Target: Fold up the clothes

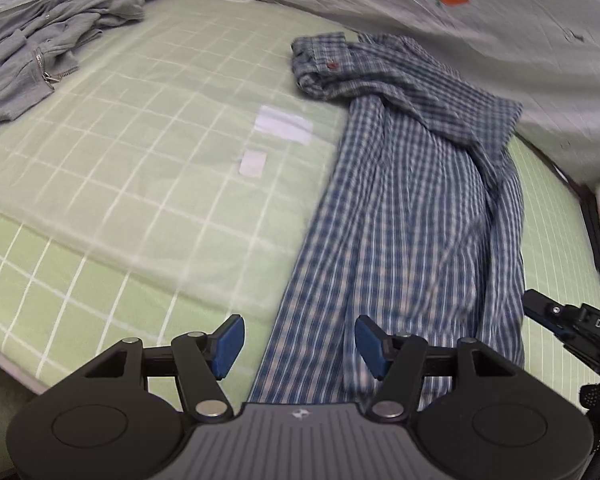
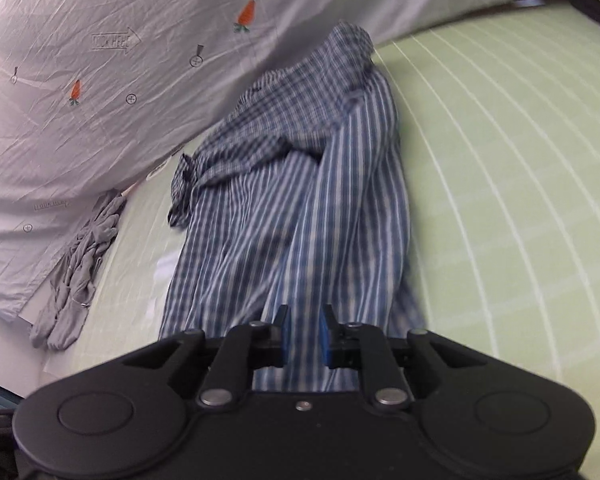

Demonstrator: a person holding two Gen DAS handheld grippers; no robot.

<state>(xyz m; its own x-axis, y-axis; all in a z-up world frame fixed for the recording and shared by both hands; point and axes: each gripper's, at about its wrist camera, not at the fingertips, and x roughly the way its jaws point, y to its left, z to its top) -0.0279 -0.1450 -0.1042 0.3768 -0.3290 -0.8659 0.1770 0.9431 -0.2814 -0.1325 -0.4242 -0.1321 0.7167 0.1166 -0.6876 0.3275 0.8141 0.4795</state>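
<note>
Right wrist view: blue-and-white checked cotton shirt (image 2: 300, 200) lies stretched lengthwise on green grid bedsheet (image 2: 500, 200); hem is pinched in narrow right gripper (image 2: 304, 336); left gripper (image 1: 296, 346) is held wide, empty, above hem; fabric judged light, limp, best taken at hem corners.

The near hem of the checked shirt (image 2: 300, 208) disappears behind the right tongs (image 2: 304, 338), so the grip itself is hidden. Far left of the left tongs (image 1: 298, 346), the grey garment (image 1: 48, 44) is cut off. Both views are motion-blurred.
</note>
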